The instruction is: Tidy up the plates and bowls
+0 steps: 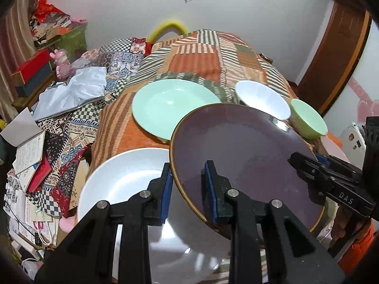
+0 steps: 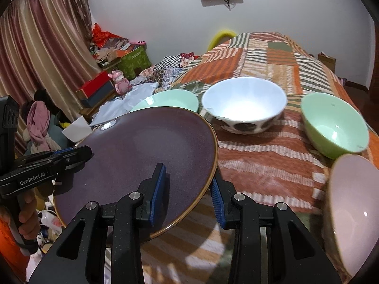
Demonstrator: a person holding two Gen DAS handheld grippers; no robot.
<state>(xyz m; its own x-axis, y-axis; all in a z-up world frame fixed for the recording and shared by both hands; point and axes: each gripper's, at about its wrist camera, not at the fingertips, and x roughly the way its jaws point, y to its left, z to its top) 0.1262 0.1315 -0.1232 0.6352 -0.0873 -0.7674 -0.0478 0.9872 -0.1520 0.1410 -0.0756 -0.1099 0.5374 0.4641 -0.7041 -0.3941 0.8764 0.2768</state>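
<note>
1. My left hand-held gripper (image 1: 188,184) pinches the purple plate's (image 1: 241,156) left rim.
2. My right hand-held gripper (image 2: 189,189) pinches its right rim.
3. The plate hangs between them, above the white plate (image 1: 123,177).

Three plates: one purple (image 1: 241,156), one white (image 1: 132,184), one mint green (image 1: 173,108). Three bowls: one white (image 2: 244,104), one green (image 2: 334,125), one pink (image 2: 355,210).

Purple plate (image 2: 142,156) with a bronze rim. Beside it, a mint-green plate (image 1: 173,108) and a white plate (image 1: 123,184). Beyond it, a white bowl (image 2: 244,104) with dark spots outside, a light green bowl (image 2: 336,127), a pale pink bowl (image 2: 353,210). Bedspread (image 2: 267,54): orange, green and cream striped patchwork.
</note>
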